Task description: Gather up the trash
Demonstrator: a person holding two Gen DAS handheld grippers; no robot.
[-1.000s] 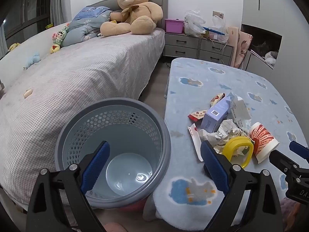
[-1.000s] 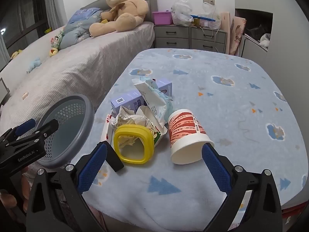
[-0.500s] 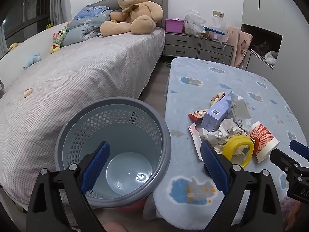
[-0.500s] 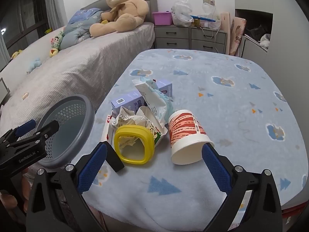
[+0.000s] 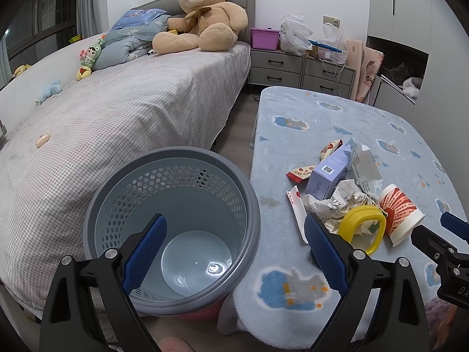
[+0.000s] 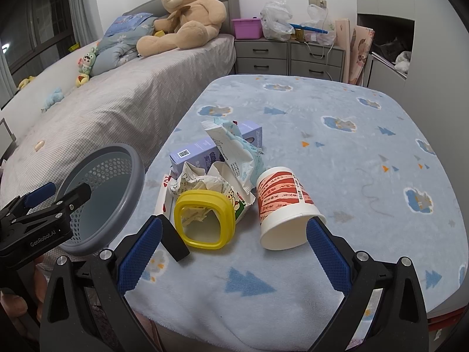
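An empty grey perforated trash bin [image 5: 173,223] stands beside the blue blanket-covered table [image 6: 337,135]; it also shows in the right wrist view [image 6: 108,202]. A trash pile lies near the table's front left: a red-and-white paper cup [image 6: 284,208] on its side, a yellow square lid [image 6: 205,220], crumpled paper [image 6: 202,182], a purple box [image 6: 199,152] and a torn wrapper [image 6: 237,149]. My left gripper [image 5: 234,252] is open above the bin's rim and the table edge. My right gripper [image 6: 231,252] is open, just in front of the lid and cup.
A bed [image 5: 123,108] with a large teddy bear [image 5: 202,14] and small toys lies left of the bin. Grey drawers [image 5: 302,67] with bags stand at the back. A white wardrobe [image 5: 410,38] is at the right. Small snack wrappers [image 5: 302,173] lie by the purple box.
Almost nothing differs. Both grippers stay open and nearly still; the right wrist view has crept slightly towards the trash pile.
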